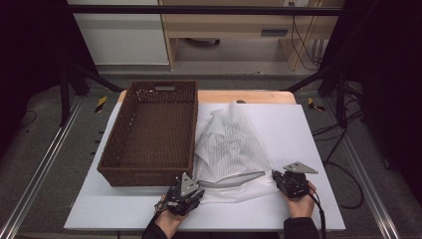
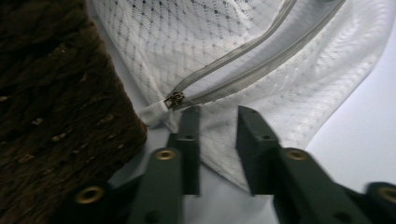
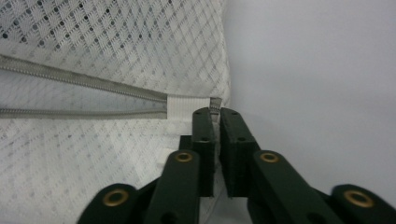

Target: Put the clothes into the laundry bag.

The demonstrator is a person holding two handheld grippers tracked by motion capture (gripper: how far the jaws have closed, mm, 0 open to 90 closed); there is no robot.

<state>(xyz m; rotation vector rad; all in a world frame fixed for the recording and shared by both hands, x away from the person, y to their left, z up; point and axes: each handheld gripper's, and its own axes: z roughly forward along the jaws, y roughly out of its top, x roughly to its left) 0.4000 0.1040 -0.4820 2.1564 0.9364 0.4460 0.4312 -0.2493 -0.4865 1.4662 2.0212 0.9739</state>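
A white mesh bag [image 1: 229, 144] lies on the white table board [image 1: 293, 129], right of a brown wicker basket [image 1: 144, 175]. Its grey zipper [image 1: 239, 178] runs along the near edge and stands partly unzipped. My left gripper [image 1: 198, 188] is at the bag's near left corner. In the left gripper view its jaws [image 2: 218, 112] stand apart over the mesh [image 2: 233, 42], just right of the zipper pull [image 2: 173, 99]. My right gripper [image 1: 276, 177] is at the near right corner. There its jaws [image 3: 217, 112] are pinched on the bag's edge beside the zipper's white end tab [image 3: 186, 108].
The basket's woven wall [image 2: 56, 116] sits close on the left of my left gripper. Bare white board [image 3: 317, 70] stretches to the right of the bag. The board's front edge runs just behind both hands [image 1: 298, 204].
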